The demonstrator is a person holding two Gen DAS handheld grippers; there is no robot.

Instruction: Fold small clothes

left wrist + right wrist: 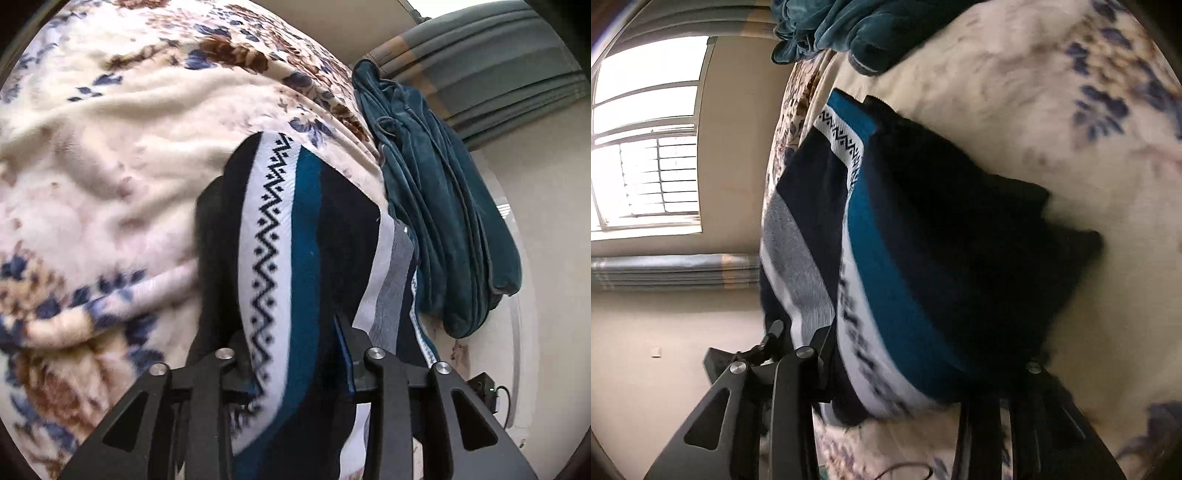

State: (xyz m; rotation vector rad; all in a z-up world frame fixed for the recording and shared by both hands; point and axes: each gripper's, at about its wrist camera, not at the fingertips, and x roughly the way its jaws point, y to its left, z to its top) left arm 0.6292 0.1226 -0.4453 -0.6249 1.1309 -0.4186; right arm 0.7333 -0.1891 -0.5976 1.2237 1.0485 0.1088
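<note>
A small striped knit garment (295,258), navy, teal, white and grey with a zigzag band, hangs between both grippers over a floral blanket (92,166). My left gripper (291,332) is shut on one edge of it; the cloth drapes over the fingers and hides the tips. In the right wrist view the same garment (886,266) fills the middle, and my right gripper (905,369) is shut on its near edge, fingertips covered by cloth.
A crumpled teal velvet garment (443,206) lies at the blanket's edge, also in the right wrist view (842,29). The floral blanket (1034,92) covers the bed. A window (646,140), grey curtains (498,66) and beige walls lie beyond.
</note>
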